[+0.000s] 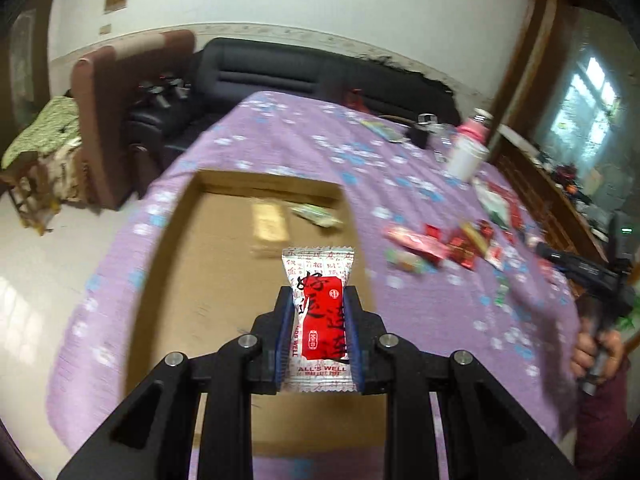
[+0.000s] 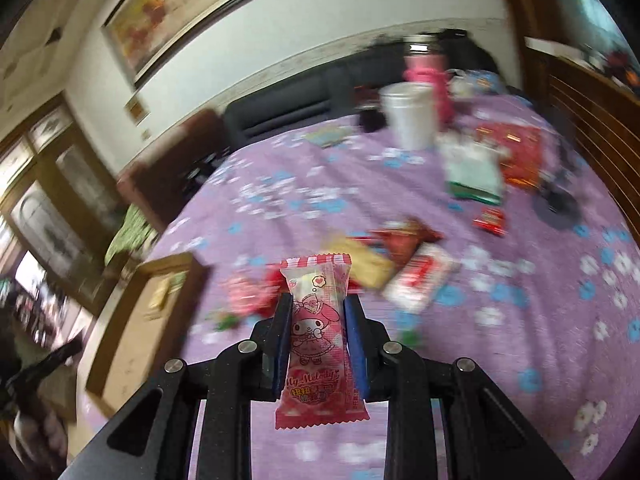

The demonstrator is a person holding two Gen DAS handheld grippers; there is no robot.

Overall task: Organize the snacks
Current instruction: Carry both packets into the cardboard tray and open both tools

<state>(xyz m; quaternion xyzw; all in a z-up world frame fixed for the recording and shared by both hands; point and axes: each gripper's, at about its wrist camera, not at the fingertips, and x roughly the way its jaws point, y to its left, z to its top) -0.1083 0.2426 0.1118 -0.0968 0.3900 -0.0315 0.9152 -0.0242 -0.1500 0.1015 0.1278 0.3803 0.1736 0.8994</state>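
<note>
— Purple cloth, printed with white and blue blossoms, covers the whole counter (image 1: 420, 320). What do the left tongs (image 1: 318, 300) have?

— They are clamped on a glossy white-and-red candy packet (image 1: 320, 320), pillow-shaped, with crimped zigzag ends and "ALL'S WELL" printed near its bottom. The blue ribbed pads press its two long sides. It hangs above an open cardboard box (image 1: 224, 280) that sits by the counter's left edge.

— Anything in the box?

— A pale yellowish rectangular packet (image 1: 270, 222) and a greenish wrapper (image 1: 318, 216), both blurred, lie on the flat brown bottom toward its far wall.

— And the right tongs (image 2: 316, 308)?

— Closed on a pink My Melody packet (image 2: 320, 340), shiny film with a cartoon rabbit figure and serrated ends, held upright above the cloth. Just beyond it lies a loose pile of snacks (image 2: 384, 268): red foil wrappers, a flat yellowish pack, a white-and-red pack.

— Farther back?

— Toward the counter's far right, a white cylindrical cup (image 2: 408, 116) stands touching or just in front of a pink bottle (image 2: 428, 76); which, I cannot tell. A flat green-and-white pouch (image 2: 474, 172) and a red packet (image 2: 516, 148) lie near them. The cardboard box shows at the left edge in the right wrist view too.
</note>
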